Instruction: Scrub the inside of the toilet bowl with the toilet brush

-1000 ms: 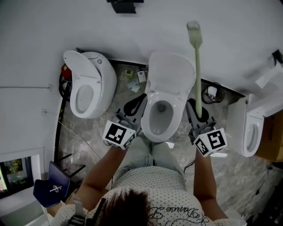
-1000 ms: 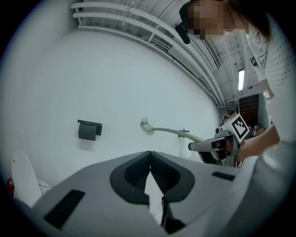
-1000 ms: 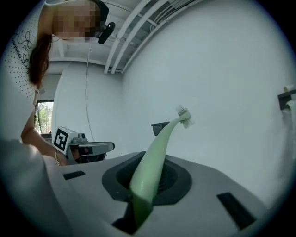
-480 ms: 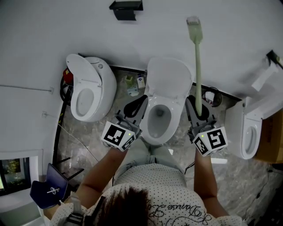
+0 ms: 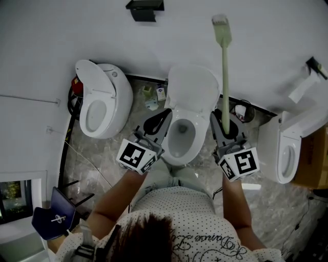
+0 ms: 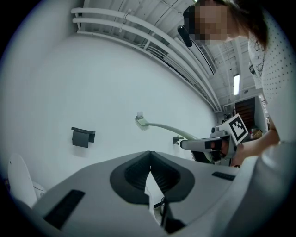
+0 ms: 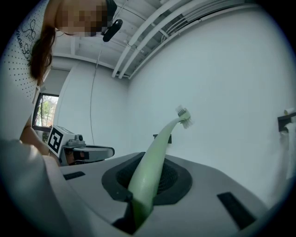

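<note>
A white toilet [image 5: 187, 132] with its lid raised stands in the middle of the head view, its bowl open below me. My right gripper [image 5: 224, 132] is shut on the handle of a pale green toilet brush [image 5: 224, 77], which points up toward the white wall, its bristle head [image 5: 221, 21] far above the bowl. In the right gripper view the brush [image 7: 155, 164] rises from between the jaws. My left gripper [image 5: 158, 124] hovers at the bowl's left rim, jaws shut with nothing between them [image 6: 150, 173].
A second toilet [image 5: 100, 105] stands at the left and a third [image 5: 287, 153] at the right. A dark brush holder [image 5: 242, 111] sits on the floor right of the middle toilet. Small bottles [image 5: 154, 96] lie behind it. A black wall box [image 5: 143, 10] hangs above.
The brush and right gripper have shifted slightly left; the view has drifted a little. The brush still points upward, outside the bowl.
</note>
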A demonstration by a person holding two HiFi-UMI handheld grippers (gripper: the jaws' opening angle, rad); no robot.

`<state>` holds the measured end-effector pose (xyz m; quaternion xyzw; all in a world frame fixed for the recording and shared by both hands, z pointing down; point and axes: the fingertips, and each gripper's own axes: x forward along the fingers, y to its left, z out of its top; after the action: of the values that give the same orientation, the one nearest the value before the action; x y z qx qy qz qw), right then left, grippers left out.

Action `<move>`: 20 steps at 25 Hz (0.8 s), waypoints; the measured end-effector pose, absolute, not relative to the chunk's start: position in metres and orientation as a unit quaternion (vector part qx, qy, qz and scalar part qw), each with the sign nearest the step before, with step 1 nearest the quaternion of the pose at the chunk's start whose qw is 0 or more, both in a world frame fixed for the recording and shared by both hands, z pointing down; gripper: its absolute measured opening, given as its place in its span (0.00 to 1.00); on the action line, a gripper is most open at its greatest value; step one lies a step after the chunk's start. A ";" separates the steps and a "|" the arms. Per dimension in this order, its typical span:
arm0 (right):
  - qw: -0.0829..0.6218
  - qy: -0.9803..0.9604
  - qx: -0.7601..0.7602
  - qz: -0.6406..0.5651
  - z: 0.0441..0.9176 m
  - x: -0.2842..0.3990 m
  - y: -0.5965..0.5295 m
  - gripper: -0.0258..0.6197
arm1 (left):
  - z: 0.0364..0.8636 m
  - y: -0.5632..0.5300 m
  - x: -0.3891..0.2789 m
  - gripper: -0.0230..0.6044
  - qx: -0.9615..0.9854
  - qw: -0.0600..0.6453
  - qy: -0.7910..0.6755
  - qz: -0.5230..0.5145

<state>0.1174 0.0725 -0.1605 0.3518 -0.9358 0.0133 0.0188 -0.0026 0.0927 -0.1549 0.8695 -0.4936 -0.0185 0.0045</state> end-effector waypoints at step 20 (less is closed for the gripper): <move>0.011 -0.939 0.343 0.009 -0.163 0.120 0.075 0.12 | -0.156 0.101 -0.005 0.04 0.858 -0.006 -0.513 -0.015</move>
<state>0.1199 0.0752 -0.1633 0.3431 -0.9392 0.0093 0.0113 -0.0048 0.1008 -0.1565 0.8580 -0.5134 -0.0153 -0.0063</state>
